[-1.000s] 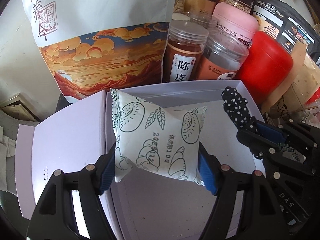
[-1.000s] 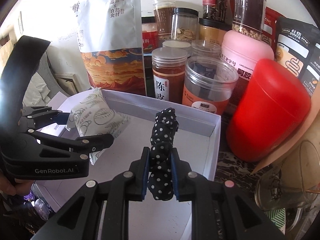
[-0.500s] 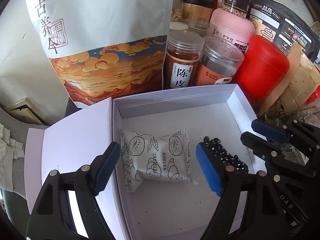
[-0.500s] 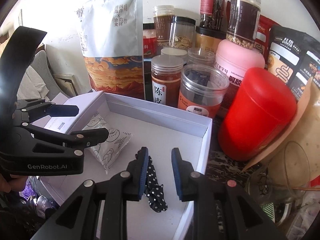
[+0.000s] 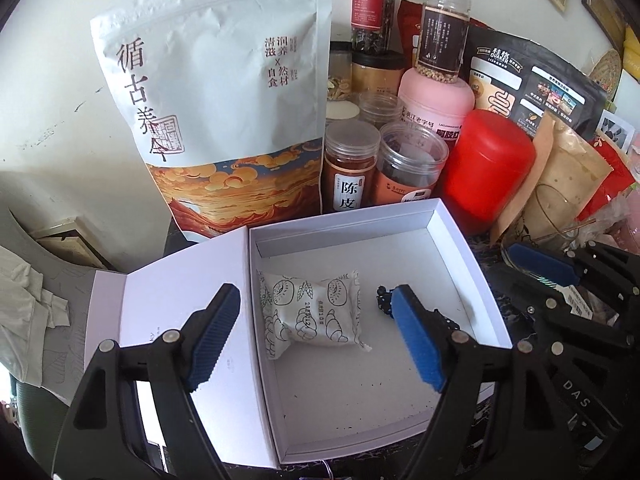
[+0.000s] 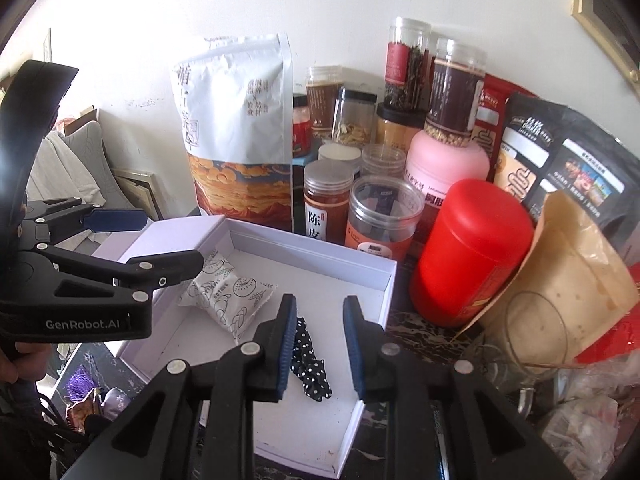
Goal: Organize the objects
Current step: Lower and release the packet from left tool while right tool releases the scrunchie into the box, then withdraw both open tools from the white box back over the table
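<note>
A white open box [image 5: 460, 240] [image 6: 390, 276] holds a white snack packet with green bread drawings [image 5: 314, 314] [image 6: 228, 296] and a black polka-dot scrunchie [image 6: 310, 364], partly hidden behind a finger in the left wrist view [image 5: 382, 300]. My left gripper [image 5: 316, 336] is open and empty, raised above the packet. My right gripper [image 6: 320, 344] is open and empty, raised above the scrunchie. The left gripper also shows in the right wrist view [image 6: 156, 240].
The box lid [image 5: 180, 288] lies open to the left. Behind the box stand a large white pouch [image 5: 224, 120], several jars [image 5: 350, 168], a red canister [image 5: 484, 168] and a pink tub [image 5: 436, 100]. A glass mug [image 6: 532, 336] and bags sit at right.
Both grippers opened and let go: the packet and the scrunchie dropped into the box. Both grippers then pulled up and back from the box.
</note>
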The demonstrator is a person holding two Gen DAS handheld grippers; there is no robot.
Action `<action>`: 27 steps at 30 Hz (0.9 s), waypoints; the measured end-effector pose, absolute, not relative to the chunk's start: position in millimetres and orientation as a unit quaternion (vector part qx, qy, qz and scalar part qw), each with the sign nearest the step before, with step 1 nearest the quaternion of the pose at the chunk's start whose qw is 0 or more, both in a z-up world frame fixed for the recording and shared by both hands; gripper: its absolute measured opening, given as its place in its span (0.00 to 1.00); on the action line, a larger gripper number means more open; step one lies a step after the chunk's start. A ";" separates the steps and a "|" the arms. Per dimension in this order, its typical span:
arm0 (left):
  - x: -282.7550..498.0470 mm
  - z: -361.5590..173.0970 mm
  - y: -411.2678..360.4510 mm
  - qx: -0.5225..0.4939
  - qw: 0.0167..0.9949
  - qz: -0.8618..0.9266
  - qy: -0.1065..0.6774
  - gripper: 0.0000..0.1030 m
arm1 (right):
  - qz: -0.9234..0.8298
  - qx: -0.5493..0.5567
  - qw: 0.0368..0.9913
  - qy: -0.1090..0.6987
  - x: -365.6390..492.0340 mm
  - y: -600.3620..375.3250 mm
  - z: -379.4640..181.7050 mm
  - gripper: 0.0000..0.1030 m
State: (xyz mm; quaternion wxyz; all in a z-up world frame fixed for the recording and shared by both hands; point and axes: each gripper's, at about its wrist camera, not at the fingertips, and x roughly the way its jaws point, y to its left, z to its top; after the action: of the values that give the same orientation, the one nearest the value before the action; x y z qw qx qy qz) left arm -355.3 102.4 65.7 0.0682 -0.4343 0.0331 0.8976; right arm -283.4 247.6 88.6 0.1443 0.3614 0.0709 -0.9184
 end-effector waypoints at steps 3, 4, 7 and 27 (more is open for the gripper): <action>-343.3 78.8 102.0 -0.425 0.069 0.902 0.034 0.75 | -0.923 0.351 0.145 0.072 -270.5 249.5 101.5 0.25; -338.8 83.1 101.7 -0.422 0.069 0.903 0.034 0.75 | -0.923 0.349 0.145 0.072 -267.9 249.2 103.8 0.26; -324.3 96.3 101.2 -0.413 0.070 0.907 0.035 0.75 | -0.928 0.338 0.144 0.071 -253.9 250.0 114.3 0.33; -223.7 155.0 93.8 -0.362 0.068 0.929 0.042 0.84 | -0.943 0.294 0.137 0.077 -165.1 251.0 154.6 0.44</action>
State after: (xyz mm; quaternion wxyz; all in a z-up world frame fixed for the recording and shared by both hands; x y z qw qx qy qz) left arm -223.7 93.8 155.0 0.0677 -0.3624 0.0417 0.9286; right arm -165.1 251.0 154.6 0.1370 0.2942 0.0767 -0.9428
